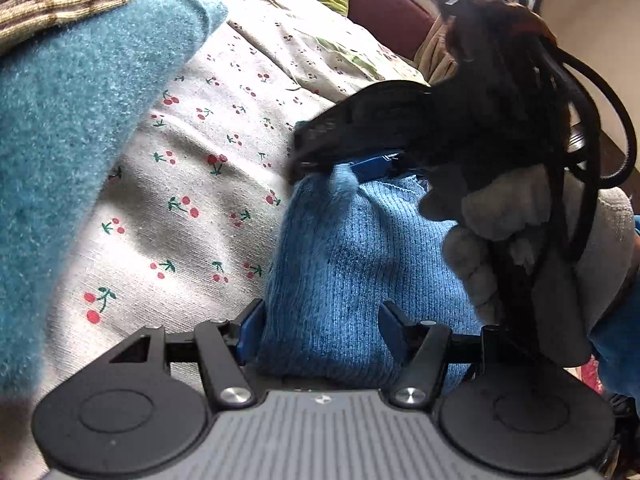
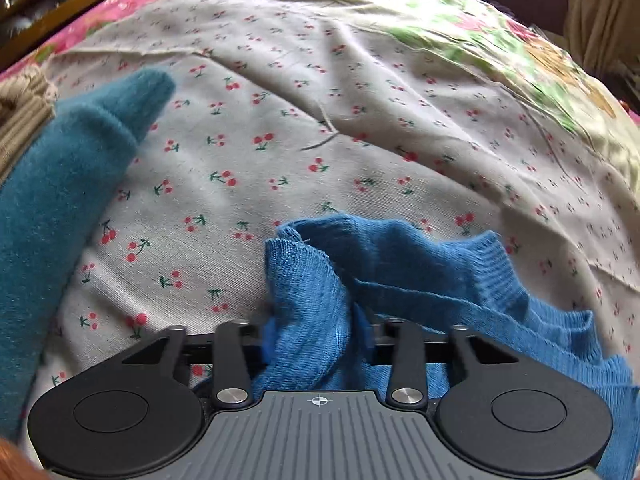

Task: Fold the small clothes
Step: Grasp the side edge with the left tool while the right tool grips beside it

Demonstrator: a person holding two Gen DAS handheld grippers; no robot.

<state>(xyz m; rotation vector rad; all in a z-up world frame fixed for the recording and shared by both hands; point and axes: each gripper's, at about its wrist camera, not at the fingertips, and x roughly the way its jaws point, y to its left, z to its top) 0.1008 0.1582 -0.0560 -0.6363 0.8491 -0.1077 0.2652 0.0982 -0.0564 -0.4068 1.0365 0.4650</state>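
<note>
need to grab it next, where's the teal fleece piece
The teal fleece piece lies at the left edge of both views on the cherry-print sheet, beside a tan ribbed garment.

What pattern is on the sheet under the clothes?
Small red cherries on white sheet, clearest in the right wrist view.

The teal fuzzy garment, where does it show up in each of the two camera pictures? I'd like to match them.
Left wrist view: the teal fuzzy garment fills the left side, from the upper left down the edge.
Right wrist view: it lies along the left edge, its rounded tip pointing up and right.
Shared landmark: the cherry-print cloth beneath it, with the blue knit garment at bottom centre in both.
</note>
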